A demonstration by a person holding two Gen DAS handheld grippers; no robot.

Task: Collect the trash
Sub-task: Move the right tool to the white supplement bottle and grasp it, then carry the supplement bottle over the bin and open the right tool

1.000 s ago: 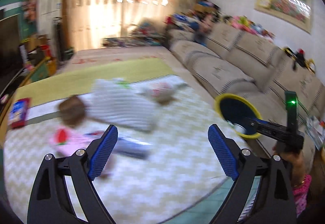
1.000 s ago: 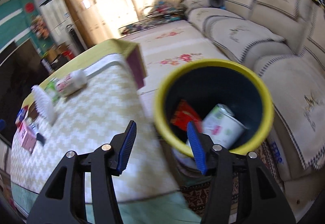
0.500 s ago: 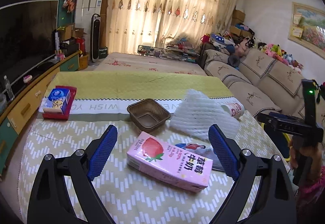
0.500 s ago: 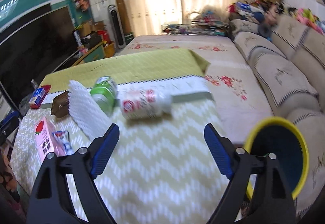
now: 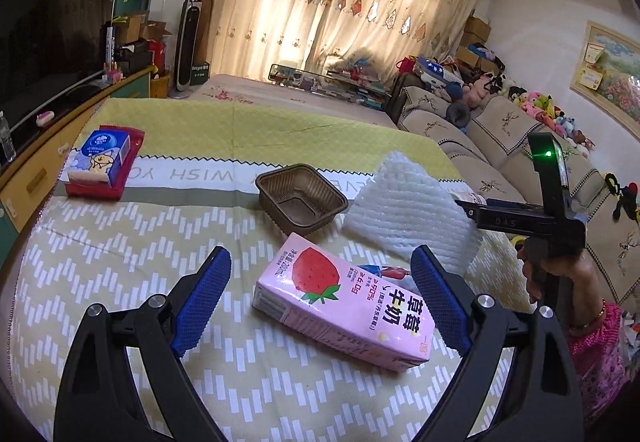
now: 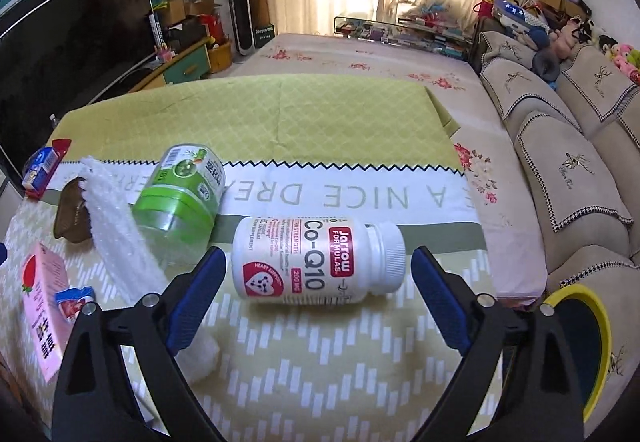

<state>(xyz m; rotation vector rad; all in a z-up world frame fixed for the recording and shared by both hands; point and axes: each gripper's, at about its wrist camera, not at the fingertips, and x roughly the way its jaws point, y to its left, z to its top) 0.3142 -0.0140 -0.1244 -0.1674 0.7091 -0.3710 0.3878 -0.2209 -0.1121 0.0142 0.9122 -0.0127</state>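
My left gripper [image 5: 320, 300] is open and empty above a pink strawberry milk carton [image 5: 344, 302] lying on the table. A brown plastic tray [image 5: 301, 198] and a white foam net [image 5: 408, 217] lie beyond it. My right gripper [image 6: 314, 292] is open and empty, its fingers either side of a white Co-Q10 pill bottle [image 6: 316, 260] lying on its side. A green-labelled clear jar [image 6: 182, 193] lies to its left, beside the foam net [image 6: 116, 230]. The carton [image 6: 42, 306] and a small wrapper [image 6: 74, 298] show at far left. The yellow-rimmed bin [image 6: 588, 346] stands off the table's right edge.
A tissue pack on a red tray [image 5: 102, 161] sits at the table's far left. A beige sofa [image 6: 568, 161] runs along the right. A TV and cabinet [image 5: 48, 53] stand to the left. The right hand-held gripper's body [image 5: 532, 217] shows in the left wrist view.
Both grippers swung away from the bin, back over the table. The left now hovers over the pink carton, the right came close around the pill bottle. Both stay open.
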